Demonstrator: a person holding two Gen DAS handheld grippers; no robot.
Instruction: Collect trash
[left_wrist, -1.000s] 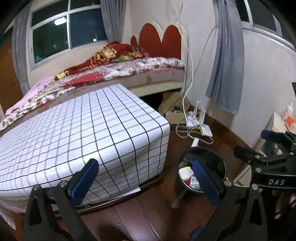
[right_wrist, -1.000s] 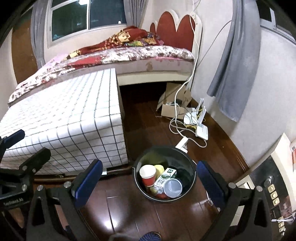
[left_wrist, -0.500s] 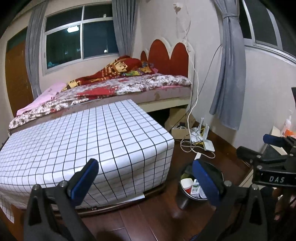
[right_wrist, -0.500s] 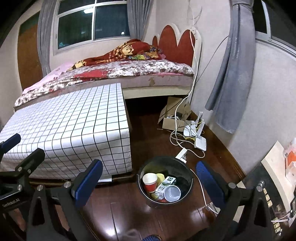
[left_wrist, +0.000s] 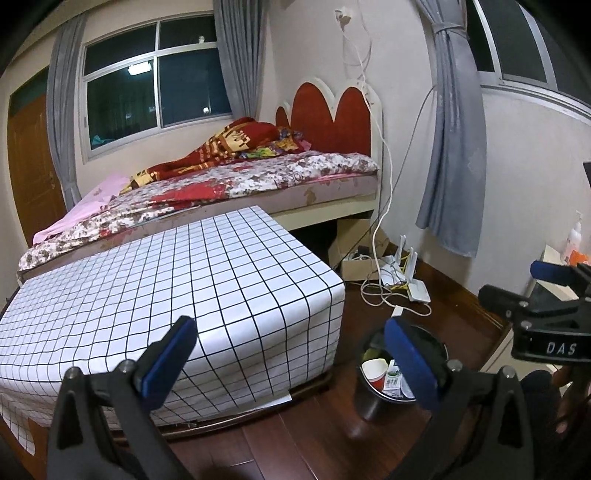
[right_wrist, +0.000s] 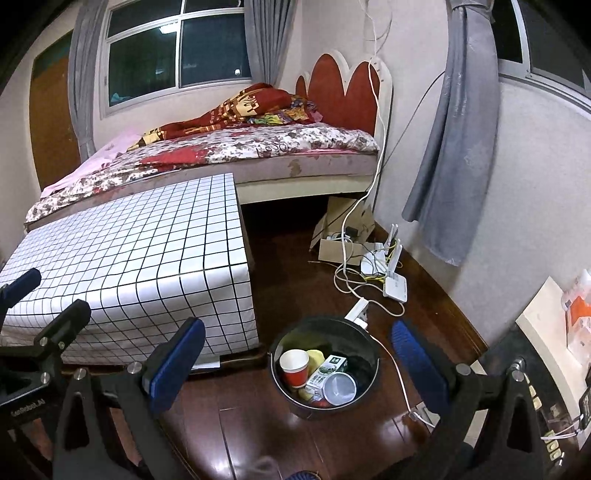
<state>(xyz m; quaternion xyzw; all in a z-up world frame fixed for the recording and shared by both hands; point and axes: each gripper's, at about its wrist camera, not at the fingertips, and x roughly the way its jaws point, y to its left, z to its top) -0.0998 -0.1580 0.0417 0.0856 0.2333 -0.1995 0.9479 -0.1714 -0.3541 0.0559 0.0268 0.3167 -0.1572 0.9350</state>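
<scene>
a round black bin (right_wrist: 325, 402) with a thin metal rim stands on glossy dark wood floor (right_wrist: 258, 435), just beside the corner of a low block wrapped in white grid-print sheet (right_wrist: 140, 266). inside lie a red-and-white paper cup (right_wrist: 294, 369), a small green carton (right_wrist: 325, 371) and a clear plastic cup (right_wrist: 340, 387). both the left gripper (left_wrist: 291, 354) and right gripper (right_wrist: 297, 354) have blue-padded fingers spread wide, grasping nothing. white cables (right_wrist: 347, 280) and a router (right_wrist: 395, 286) clutter the floor beyond the bin.
</scene>
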